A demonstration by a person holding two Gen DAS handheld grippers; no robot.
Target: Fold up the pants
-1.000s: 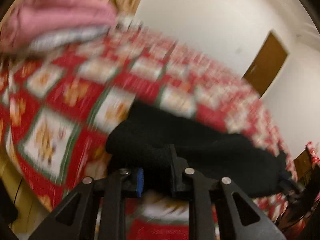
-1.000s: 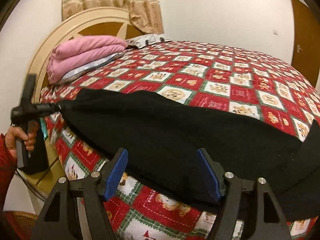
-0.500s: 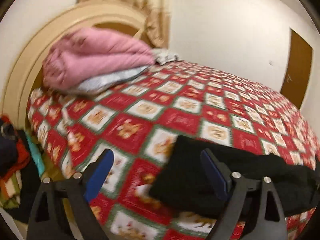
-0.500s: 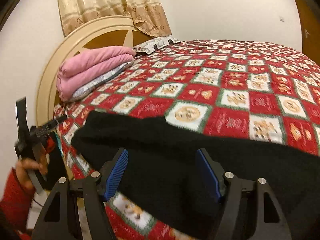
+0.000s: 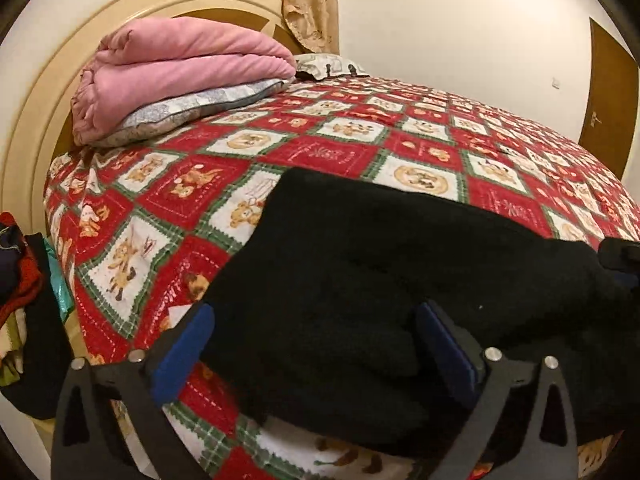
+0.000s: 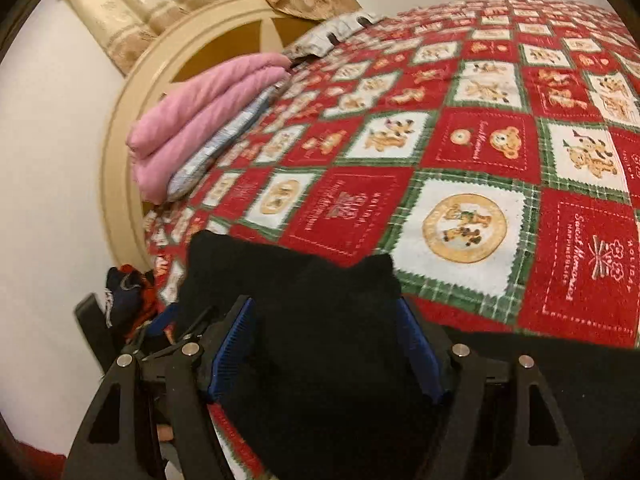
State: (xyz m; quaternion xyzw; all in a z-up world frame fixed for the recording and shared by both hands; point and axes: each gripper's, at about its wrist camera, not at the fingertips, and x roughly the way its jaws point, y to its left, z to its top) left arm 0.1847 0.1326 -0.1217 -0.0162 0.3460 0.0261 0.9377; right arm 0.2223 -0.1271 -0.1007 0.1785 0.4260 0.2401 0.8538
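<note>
Here, left tongs [image 5: 316, 344] opening, angled down over pants [image 5: 380, 264]

Black pants [image 5: 360, 272] lying on the bed's near edge

The pants are plain black, of thick soft fabric, folded over into a bulky layered bundle stretching across the front of the red, white and green patchwork bedspread [image 5: 248, 168]. In the right wrist view one folded corner [image 6: 376, 268] peaks upward against a white square, and the cloth [image 6: 320, 340] looks rumpled, not flat.

light: warm, dim, even | right view: motion-blurred | edges: fisheye bend, dark corners
</note>
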